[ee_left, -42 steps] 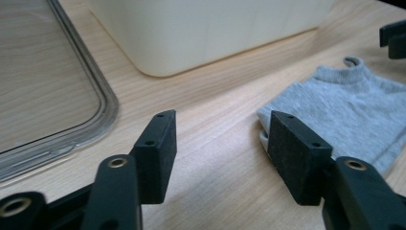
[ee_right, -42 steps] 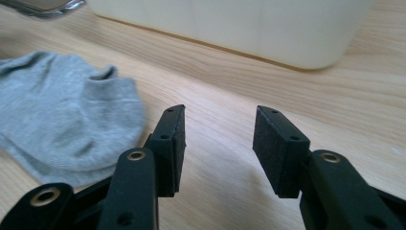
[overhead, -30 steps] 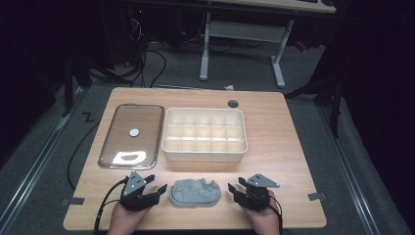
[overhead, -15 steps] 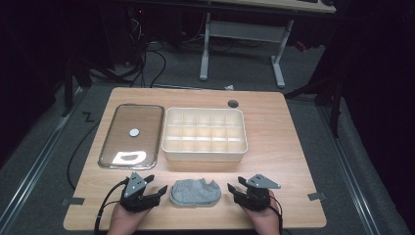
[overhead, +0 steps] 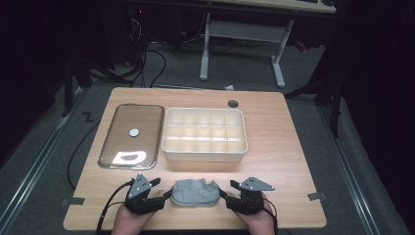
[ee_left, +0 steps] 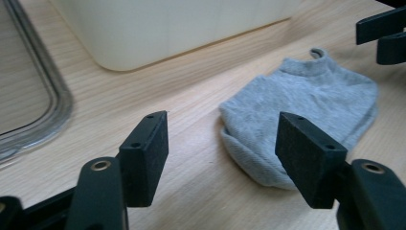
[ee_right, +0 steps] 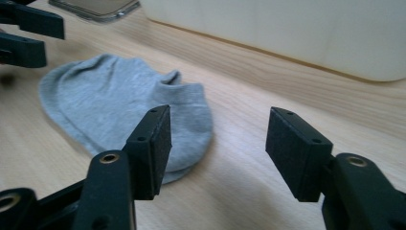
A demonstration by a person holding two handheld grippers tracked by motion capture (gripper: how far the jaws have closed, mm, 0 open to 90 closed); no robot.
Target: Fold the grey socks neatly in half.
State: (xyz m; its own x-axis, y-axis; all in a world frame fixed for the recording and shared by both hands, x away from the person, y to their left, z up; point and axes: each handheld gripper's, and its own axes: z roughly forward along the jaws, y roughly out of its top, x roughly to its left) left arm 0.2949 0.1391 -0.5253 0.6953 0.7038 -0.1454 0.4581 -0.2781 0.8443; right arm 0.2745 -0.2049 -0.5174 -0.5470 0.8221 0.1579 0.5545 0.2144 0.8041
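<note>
- At the table's near edge, grey sock [overhead: 195, 193] lies flat between my grippers.
- Left gripper [overhead: 167, 195]: jaws wide, holding nothing, just left of sock.
- Right gripper [overhead: 222, 195]: jaws just been opening, nothing between them.

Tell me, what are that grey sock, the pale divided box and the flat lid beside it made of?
The grey sock looks like soft knitted fabric: fine ribbed texture, limp folds. The divided box seems matte cream plastic, with smooth moulded walls and rounded corners. The lid appears clear glossy plastic, perhaps glass: wood shows through and it mirrors a bright light patch.
</note>
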